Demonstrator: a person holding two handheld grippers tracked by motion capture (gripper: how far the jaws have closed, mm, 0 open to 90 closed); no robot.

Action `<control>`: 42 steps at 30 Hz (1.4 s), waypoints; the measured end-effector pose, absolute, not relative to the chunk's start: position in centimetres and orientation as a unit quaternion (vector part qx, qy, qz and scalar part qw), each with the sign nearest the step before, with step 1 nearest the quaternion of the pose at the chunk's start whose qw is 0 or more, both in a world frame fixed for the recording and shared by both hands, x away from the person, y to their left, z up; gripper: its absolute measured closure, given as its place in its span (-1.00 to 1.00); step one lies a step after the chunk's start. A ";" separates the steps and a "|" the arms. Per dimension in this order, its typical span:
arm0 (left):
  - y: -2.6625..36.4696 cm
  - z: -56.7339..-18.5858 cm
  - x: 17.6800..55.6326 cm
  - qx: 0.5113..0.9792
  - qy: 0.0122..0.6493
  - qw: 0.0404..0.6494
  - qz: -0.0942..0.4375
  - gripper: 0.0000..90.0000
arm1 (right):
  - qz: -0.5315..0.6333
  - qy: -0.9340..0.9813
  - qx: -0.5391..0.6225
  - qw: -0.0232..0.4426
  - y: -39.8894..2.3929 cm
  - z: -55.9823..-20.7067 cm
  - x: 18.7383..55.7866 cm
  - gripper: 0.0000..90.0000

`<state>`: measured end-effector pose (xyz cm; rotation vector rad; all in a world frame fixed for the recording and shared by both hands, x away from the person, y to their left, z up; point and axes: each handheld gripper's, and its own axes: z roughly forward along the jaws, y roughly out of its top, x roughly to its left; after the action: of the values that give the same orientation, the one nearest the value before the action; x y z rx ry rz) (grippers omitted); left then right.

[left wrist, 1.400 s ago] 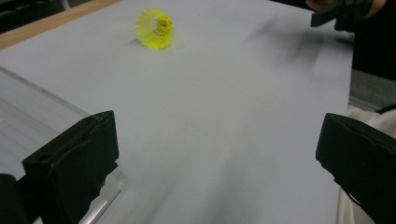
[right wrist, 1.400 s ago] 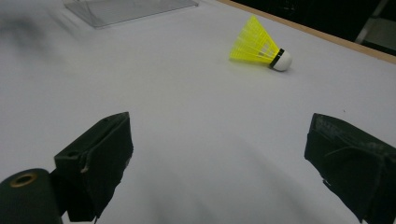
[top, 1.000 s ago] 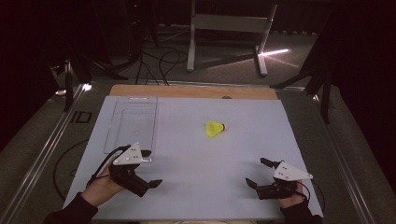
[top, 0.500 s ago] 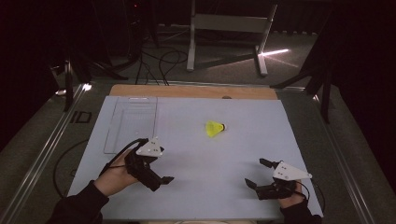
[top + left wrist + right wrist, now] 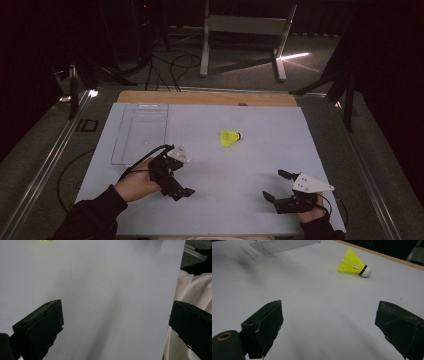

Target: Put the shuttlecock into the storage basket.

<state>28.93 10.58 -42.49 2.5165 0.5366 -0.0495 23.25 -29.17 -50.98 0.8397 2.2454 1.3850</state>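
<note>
A yellow shuttlecock (image 5: pixel 230 137) with a white cork lies on its side on the white table top (image 5: pixel 250 165), a little beyond the middle. My left gripper (image 5: pixel 177 186) is held above the table's near left part, open and empty, with the shuttlecock farther off to its right. At the near right my right gripper (image 5: pixel 275 185) rests open and empty, its jaws pointing left. In the right gripper view the shuttlecock (image 5: pixel 354 263) lies ahead of the wide-apart jaws of the right gripper (image 5: pixel 327 315). The left gripper (image 5: pixel 115 322) looks across bare table, with a sliver of the yellow shuttlecock (image 5: pixel 43 240) at the top edge.
A clear plastic tray (image 5: pixel 141 132) lies flat at the far left of the table, also seen as the tray (image 5: pixel 282 245) in the right gripper view. A wooden strip (image 5: pixel 210 97) runs along the far edge. Cream cloth (image 5: pixel 195 290) hangs past the table's near edge.
My left gripper has moved forward and to the right, toward the table's middle, and turned. The right gripper and the shuttlecock have stayed put.
</note>
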 end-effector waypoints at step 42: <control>1.4 -44.0 35.6 0.929 0.256 0.262 -0.047 -0.99 | 0.488 0.801 0.299 0.176 -29.2 -51.2 23.4 -0.82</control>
<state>35.56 1.44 -44.04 2.5149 0.6939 -0.1272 23.39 -29.16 -51.16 0.8467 2.2669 1.3825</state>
